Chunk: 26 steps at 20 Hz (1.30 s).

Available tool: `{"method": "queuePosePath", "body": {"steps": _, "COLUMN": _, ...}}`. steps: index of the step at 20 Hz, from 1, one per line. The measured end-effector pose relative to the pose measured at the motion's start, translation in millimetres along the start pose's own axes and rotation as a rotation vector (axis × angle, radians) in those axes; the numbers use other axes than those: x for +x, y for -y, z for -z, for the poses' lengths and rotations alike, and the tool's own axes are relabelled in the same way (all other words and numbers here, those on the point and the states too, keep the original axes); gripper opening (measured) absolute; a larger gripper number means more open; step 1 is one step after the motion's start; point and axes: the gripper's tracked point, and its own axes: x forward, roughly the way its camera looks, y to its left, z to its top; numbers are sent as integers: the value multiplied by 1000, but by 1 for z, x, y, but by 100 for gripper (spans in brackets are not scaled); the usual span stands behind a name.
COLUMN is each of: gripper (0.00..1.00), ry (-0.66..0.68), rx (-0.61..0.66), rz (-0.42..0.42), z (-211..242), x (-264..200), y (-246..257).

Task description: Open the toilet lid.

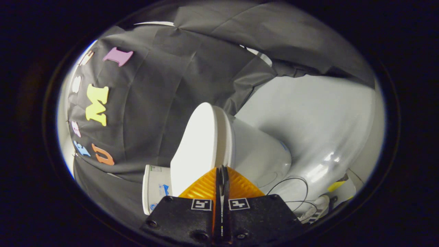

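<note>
One toilet (253, 151), mid-frame, view rolled sideways; its one lid (195, 144) lies closed on the bowl, just beyond the fingertips. One cistern (154, 192), lower left of lid. One claw (222, 169), bottom centre: two fingers pressed together, gripping nothing. One thin cable (291, 181), lower right.

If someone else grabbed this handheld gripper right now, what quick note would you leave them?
Gripper: fingers closed together, holding nothing, tips just short of the toilet lid.
Toilet: straight ahead, seen tilted because the camera is rolled; black cloth wall behind it, cables on the floor beside it.
Done: approach only; the lid looks down on the seat.
Left: catch the lid's edge and swing it up.
</note>
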Motion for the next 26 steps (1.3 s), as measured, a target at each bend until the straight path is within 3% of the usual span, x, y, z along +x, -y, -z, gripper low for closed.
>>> {"method": "queuePosePath", "body": {"steps": 7, "gripper": 4, "ry": 16, "rx": 17, "rz": -10, "z": -2, "x": -11, "y": -18}}
{"method": "queuePosePath", "body": {"steps": 26, "gripper": 4, "ry": 80, "rx": -101, "rz": -2, "z": 0, "x": -37, "y": -75}}
